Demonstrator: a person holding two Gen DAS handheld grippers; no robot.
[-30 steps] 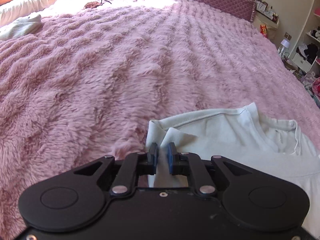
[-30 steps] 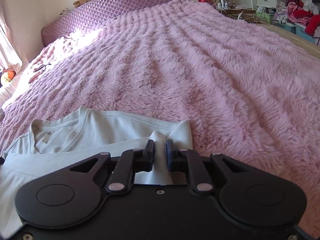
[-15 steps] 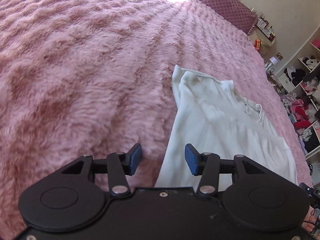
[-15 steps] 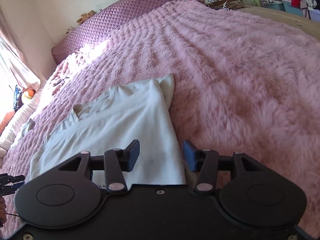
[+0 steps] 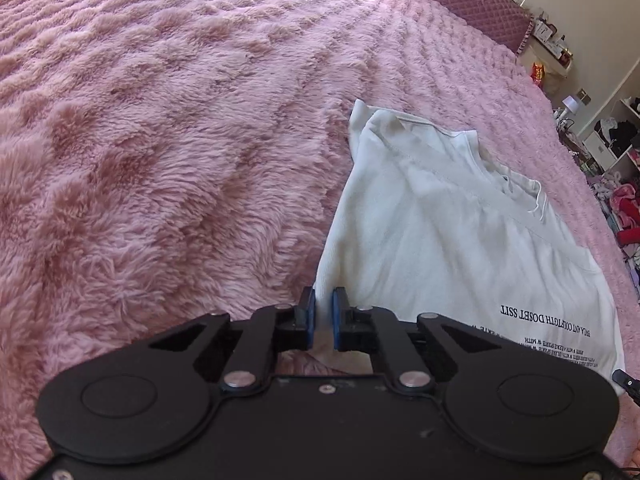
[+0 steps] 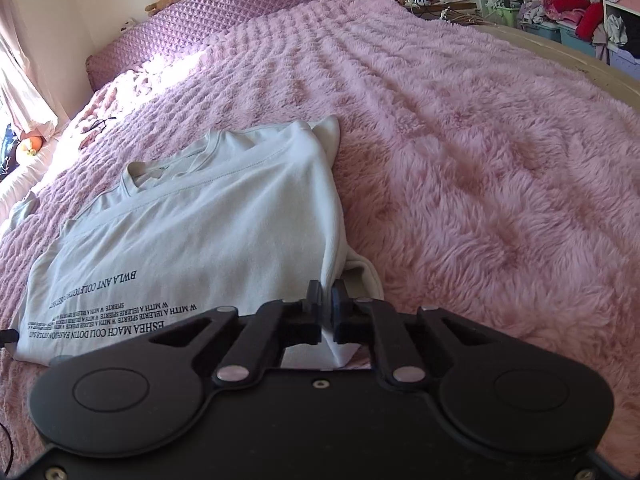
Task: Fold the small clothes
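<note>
The shirt, a soft, pale, matte knit, is spread flat on the blanket, in the lower right of the left wrist view and the lower left of the right wrist view. Lines of black print are carried across its near part, and a ribbed neckline is seen at its far end, where the sleeves are tucked in along the side folds. The blanket is a deep pink plush with long, shaggy pile combed into wavy ridges. A quilted, diamond-stitched headboard in glossy purple is seen at the top of both frames.

The left gripper is angled down over the shirt's left edge; its jaws have just been closing and are now pressed onto a fold of the cloth, which rises between the blue pads. The right gripper is tilted down at the shirt's right edge; its jaws have likewise just been closing and now pinch a raised fold of the fabric.
</note>
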